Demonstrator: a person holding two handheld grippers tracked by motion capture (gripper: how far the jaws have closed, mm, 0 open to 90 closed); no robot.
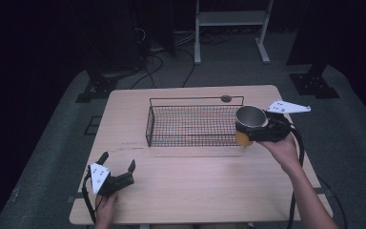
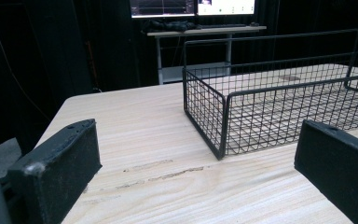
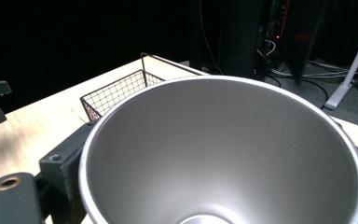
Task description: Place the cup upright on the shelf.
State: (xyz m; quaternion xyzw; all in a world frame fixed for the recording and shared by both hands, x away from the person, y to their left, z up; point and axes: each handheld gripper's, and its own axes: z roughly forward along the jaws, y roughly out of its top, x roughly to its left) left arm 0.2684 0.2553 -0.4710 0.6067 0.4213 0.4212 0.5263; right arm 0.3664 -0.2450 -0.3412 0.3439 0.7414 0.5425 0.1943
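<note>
A steel cup (image 1: 250, 116) with an orange lower part hangs upright over the right end of the black wire basket (image 1: 190, 125); my right gripper (image 1: 253, 130) is shut on it. In the right gripper view the cup's silver inside (image 3: 223, 154) opens just ahead, with one black jaw at its left and the basket (image 3: 116, 93) beyond. My left gripper (image 1: 119, 162) rests open near the table's front left corner, nothing between its fingers. In the left gripper view its two black pads (image 2: 60, 163) stand wide apart, facing the basket's near corner (image 2: 221, 121).
The wooden table (image 1: 195, 191) has a dark round hole (image 1: 226, 98) behind the basket. A white shelf frame (image 1: 231, 28), cables and dark stands sit on the floor beyond the far edge. A desk with monitors (image 2: 193, 7) stands in the left gripper view's background.
</note>
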